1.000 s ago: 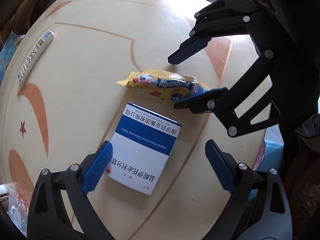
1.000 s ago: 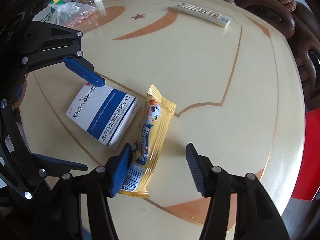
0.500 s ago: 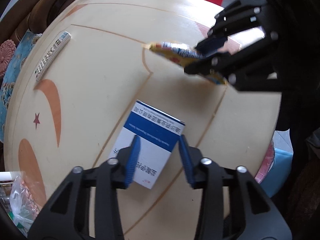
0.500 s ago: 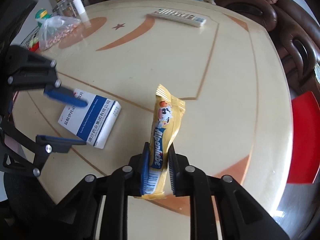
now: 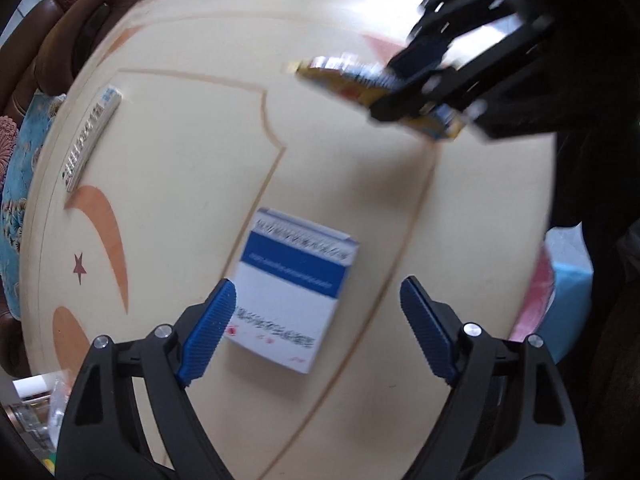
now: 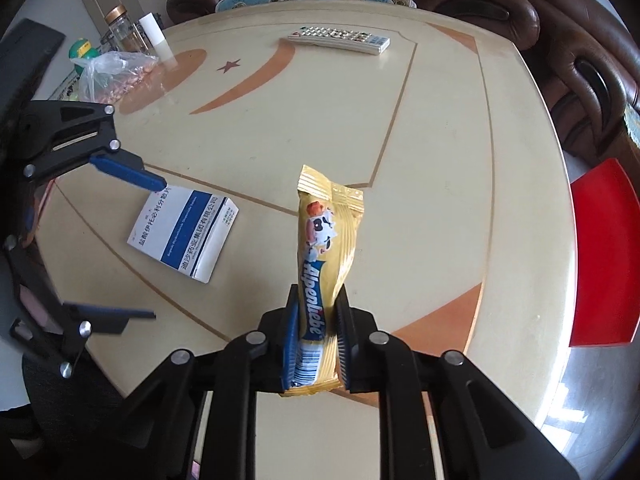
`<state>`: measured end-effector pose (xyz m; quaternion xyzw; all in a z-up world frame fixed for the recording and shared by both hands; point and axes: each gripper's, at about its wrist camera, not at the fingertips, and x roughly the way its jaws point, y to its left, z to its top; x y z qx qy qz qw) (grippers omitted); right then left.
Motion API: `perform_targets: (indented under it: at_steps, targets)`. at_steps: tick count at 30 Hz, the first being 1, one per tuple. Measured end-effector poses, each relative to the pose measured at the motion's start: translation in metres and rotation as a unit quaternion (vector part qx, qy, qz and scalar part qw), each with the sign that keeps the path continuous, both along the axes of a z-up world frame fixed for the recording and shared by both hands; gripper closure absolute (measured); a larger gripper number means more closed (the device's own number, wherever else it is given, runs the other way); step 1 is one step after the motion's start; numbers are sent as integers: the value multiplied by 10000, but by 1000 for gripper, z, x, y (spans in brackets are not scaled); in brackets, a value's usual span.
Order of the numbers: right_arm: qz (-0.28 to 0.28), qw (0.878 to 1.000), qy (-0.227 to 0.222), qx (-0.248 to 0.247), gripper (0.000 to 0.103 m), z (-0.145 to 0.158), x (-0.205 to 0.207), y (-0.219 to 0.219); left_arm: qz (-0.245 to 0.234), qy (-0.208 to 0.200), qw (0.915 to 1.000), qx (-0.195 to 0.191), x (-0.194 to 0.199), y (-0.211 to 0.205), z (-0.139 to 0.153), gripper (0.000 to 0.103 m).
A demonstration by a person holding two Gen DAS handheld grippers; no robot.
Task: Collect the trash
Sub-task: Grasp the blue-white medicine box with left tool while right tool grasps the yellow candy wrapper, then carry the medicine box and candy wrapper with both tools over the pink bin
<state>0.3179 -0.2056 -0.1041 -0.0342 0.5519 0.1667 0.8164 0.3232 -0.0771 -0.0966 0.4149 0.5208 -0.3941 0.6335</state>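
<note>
Left wrist view: left claw (image 5: 314, 330), jaws just reopened, hangs released over the medicine box (image 5: 294, 290) lying on the table (image 5: 180, 140); not collected. Right wrist view: right claw (image 6: 316, 344) clenched on Alpenliebe candy wrapper (image 6: 324, 264), lifted clear; disposal pending.

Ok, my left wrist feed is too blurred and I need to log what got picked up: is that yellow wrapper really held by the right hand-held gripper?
Observer: Yes. In the right wrist view the right hand-held gripper is shut on the yellow wrapper, with the pads clamping the end that has the barcode.
Operator: Can you read what it is? I only see a yellow smear here.
Observer: It says Alpenliebe in white letters on a blue band, and there is a cartoon cow above the name.
</note>
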Motion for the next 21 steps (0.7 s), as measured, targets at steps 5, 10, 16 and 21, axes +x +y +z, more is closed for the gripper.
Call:
perform_targets:
  at_steps: [5,10,16,21]
  targets:
    - [-4,10000,-37,64,86,0,3,-3,41,-164,9996,246,18,-2,-23,16]
    - [1,10000,10,74,86,-6,7,-5,246,488,9984,-158,30,7,-23,36]
    - [-46,9998,16,171,86,-6,7,-6,695,395,9962,-341,44,2,-18,62]
    - [-28,9999,42,163,86,-5,4,-5,791,335,9959,-281,44,-4,-15,82]
